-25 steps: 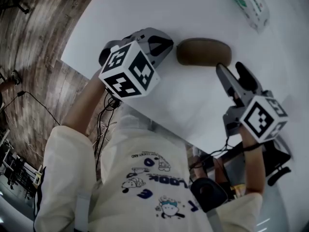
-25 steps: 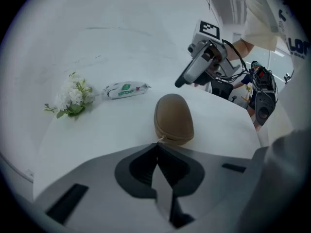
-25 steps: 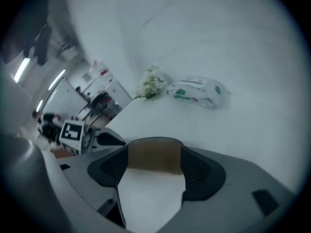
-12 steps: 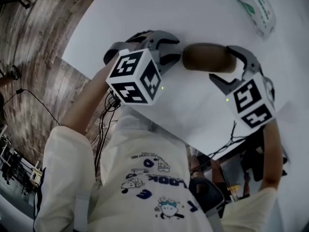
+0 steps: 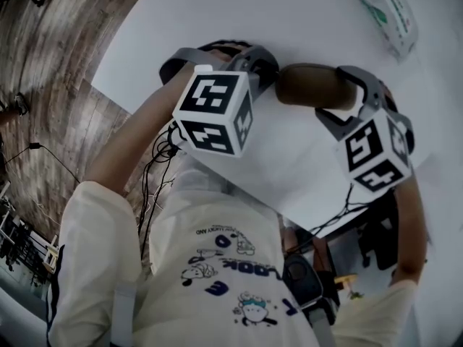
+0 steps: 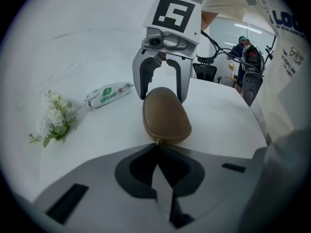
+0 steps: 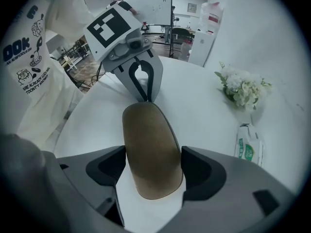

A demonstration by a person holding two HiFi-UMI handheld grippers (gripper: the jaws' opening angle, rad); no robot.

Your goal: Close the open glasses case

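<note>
The brown glasses case [image 5: 311, 85] lies shut on the white table [image 5: 217, 20], long axis left to right. My left gripper [image 5: 273, 78] is at its left end, jaws shut with the tips on the small zipper pull [image 6: 156, 142]. My right gripper [image 5: 338, 96] points straight down over the right end. Its jaws have just opened a little wider and now stand wide on either side of the case [image 7: 150, 149]. The case fills the gap between the fingers [image 7: 109, 166], and I see no squeeze. In the left gripper view the right gripper [image 6: 162, 93] straddles the far end of the case [image 6: 165, 113].
A pack of wipes [image 5: 383, 13] lies at the far right of the table, and a small bunch of white flowers [image 6: 53, 115] lies beyond it. The table's near edge [image 5: 130, 103] runs just behind my left hand, over wooden floor with cables.
The right gripper came down from the air, rolled round and now straddles the case's right end. The left gripper rolled slightly and stayed at the left end.
</note>
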